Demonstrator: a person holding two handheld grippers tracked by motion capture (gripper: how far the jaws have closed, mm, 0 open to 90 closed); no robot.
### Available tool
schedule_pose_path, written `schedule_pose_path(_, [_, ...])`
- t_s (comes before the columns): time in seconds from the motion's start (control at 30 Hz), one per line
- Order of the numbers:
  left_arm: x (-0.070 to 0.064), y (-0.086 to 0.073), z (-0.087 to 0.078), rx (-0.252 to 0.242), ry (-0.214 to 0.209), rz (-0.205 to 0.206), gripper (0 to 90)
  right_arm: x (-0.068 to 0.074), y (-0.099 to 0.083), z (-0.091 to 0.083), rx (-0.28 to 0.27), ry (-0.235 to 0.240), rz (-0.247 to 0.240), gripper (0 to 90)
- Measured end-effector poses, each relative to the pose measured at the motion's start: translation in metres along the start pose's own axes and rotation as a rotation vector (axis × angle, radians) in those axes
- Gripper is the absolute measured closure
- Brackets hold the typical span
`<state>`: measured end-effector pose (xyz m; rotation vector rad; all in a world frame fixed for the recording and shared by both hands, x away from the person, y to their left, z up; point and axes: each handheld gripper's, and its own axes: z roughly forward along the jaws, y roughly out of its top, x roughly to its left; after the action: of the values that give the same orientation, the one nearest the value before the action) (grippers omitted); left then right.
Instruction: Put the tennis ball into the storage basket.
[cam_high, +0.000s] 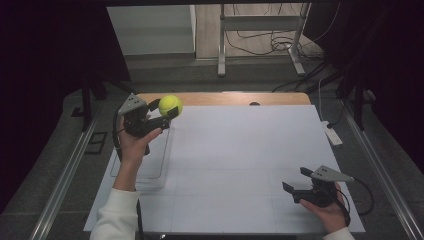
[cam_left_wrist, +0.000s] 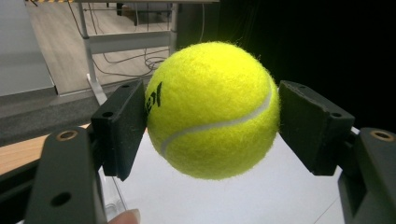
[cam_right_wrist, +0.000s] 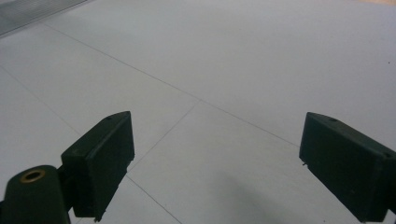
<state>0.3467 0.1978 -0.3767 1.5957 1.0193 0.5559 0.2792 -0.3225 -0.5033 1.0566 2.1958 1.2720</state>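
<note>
A yellow-green tennis ball (cam_high: 170, 105) is held up above the table's far left, clamped between the jaws of my left gripper (cam_high: 163, 111). In the left gripper view the ball (cam_left_wrist: 212, 110) sits squeezed between the two black pads (cam_left_wrist: 122, 129), with a white seam curving across it. My right gripper (cam_high: 296, 181) rests low at the near right of the white sheet (cam_high: 240, 160), open. Its jaws stand wide apart in the right gripper view (cam_right_wrist: 215, 163), with bare white surface between them.
A clear shallow tray (cam_high: 150, 160) lies on the sheet's left side under the left hand. A wooden table edge (cam_high: 225, 98) runs along the far side. A white power strip (cam_high: 332, 135) lies off the right edge. A metal frame (cam_high: 260, 30) stands on the floor beyond.
</note>
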Motion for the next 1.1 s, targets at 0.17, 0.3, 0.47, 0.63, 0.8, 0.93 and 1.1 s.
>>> schedule_pose_path(0.17, [0.004,0.0,-0.001,-0.003,0.013,-0.006,27.3,0.0,0.0,0.0,0.0,0.0,0.0,10.7])
schedule_pose_path(0.3, [0.009,-0.001,-0.002,-0.005,0.025,-0.016,27.3,0.0,0.0,0.0,-0.002,0.0,0.0,10.8])
schedule_pose_path(0.47, [0.014,-0.002,-0.003,-0.003,0.039,-0.022,27.3,0.0,0.0,0.0,-0.002,0.0,0.0,10.7])
schedule_pose_path(0.63, [0.017,-0.003,-0.003,-0.001,0.054,-0.025,27.3,0.0,0.0,0.0,-0.003,0.001,0.0,10.7])
schedule_pose_path(0.8, [0.022,-0.005,-0.002,0.009,0.075,-0.026,27.3,0.0,0.001,0.0,-0.005,0.001,-0.001,10.7])
schedule_pose_path(0.93, [0.027,-0.008,0.001,0.023,0.094,-0.031,27.3,0.0,0.001,0.0,-0.006,0.003,-0.002,10.7])
schedule_pose_path(1.1, [0.036,-0.011,0.0,0.028,0.124,-0.047,27.3,0.0,0.001,-0.001,-0.008,0.005,-0.001,10.7])
